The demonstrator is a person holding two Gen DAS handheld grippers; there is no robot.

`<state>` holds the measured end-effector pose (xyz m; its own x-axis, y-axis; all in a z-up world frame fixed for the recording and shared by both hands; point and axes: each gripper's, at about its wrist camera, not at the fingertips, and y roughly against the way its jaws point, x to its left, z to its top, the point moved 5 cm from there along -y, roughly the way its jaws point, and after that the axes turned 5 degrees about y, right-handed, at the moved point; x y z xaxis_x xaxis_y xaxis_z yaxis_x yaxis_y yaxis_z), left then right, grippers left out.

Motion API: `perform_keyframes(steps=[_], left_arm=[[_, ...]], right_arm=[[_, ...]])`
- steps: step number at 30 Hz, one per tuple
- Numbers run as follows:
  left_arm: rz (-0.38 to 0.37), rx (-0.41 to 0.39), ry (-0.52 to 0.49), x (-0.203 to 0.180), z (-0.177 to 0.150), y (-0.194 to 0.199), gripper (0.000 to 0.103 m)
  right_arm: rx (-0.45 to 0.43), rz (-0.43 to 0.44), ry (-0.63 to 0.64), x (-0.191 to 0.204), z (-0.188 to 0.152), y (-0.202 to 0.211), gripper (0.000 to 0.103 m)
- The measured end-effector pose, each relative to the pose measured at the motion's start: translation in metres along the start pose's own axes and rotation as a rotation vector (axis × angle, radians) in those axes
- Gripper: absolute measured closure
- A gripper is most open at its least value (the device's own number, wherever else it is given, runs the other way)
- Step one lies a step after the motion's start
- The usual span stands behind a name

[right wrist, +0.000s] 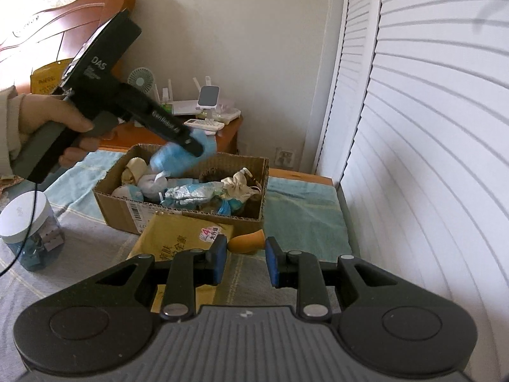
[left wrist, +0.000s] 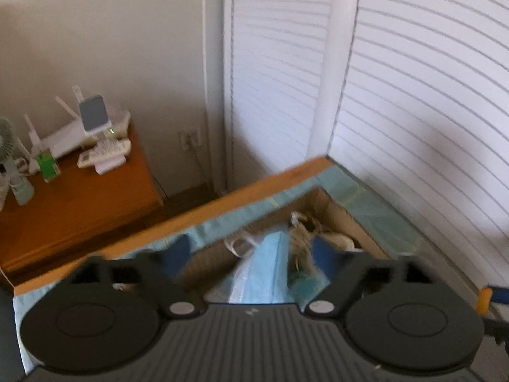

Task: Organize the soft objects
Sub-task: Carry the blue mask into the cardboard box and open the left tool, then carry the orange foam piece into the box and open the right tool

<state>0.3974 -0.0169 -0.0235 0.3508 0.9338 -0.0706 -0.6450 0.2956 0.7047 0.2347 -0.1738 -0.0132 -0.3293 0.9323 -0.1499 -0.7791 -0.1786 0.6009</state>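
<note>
A cardboard box full of soft items stands on the bed. In the right wrist view my left gripper hangs over the box's back part with a light blue soft item at its tip. In the left wrist view that blue item lies between the widely spread blue fingers, over the box. My right gripper is open and empty, low over the bed in front of the box. A tan soft item lies just beyond its fingertips.
A yellow padded envelope lies against the box's front. A clear jar with a white lid stands at the left. White louvered doors run along the right. A wooden nightstand with a router and fan stands behind.
</note>
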Motion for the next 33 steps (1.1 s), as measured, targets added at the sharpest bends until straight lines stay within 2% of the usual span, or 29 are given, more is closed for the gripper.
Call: perform_keyframes(steps=[4, 8, 11, 20, 24, 30, 33], left_arm=[[-0.006, -0.016, 0.015, 0.004, -0.004, 0.018, 0.011], [0.028, -0.046, 0.009, 0.006, -0.019, 0.051, 0.003], [0.056, -0.065, 0.012, 0.006, -0.035, 0.079, 0.002], [0.184, -0.084, 0.116, 0.012, -0.129, 0.155, 0.001], [0.191, -0.075, 0.165, 0.010, -0.156, 0.166, 0.001], [0.171, -0.099, 0.215, 0.013, -0.167, 0.164, 0.001], [0.190, -0.121, 0.235, 0.016, -0.171, 0.161, 0.001]], right_arm=[[-0.003, 0.005, 0.011, 0.002, 0.003, 0.001, 0.073], [-0.007, 0.020, 0.025, 0.005, 0.008, 0.002, 0.073], [-0.008, 0.043, 0.038, 0.011, 0.014, 0.002, 0.073], [-0.018, 0.148, 0.088, 0.041, 0.046, -0.011, 0.073], [0.004, 0.196, 0.097, 0.057, 0.060, -0.029, 0.073], [0.047, 0.216, 0.121, 0.081, 0.075, -0.059, 0.072], [0.063, 0.218, 0.131, 0.091, 0.080, -0.073, 0.073]])
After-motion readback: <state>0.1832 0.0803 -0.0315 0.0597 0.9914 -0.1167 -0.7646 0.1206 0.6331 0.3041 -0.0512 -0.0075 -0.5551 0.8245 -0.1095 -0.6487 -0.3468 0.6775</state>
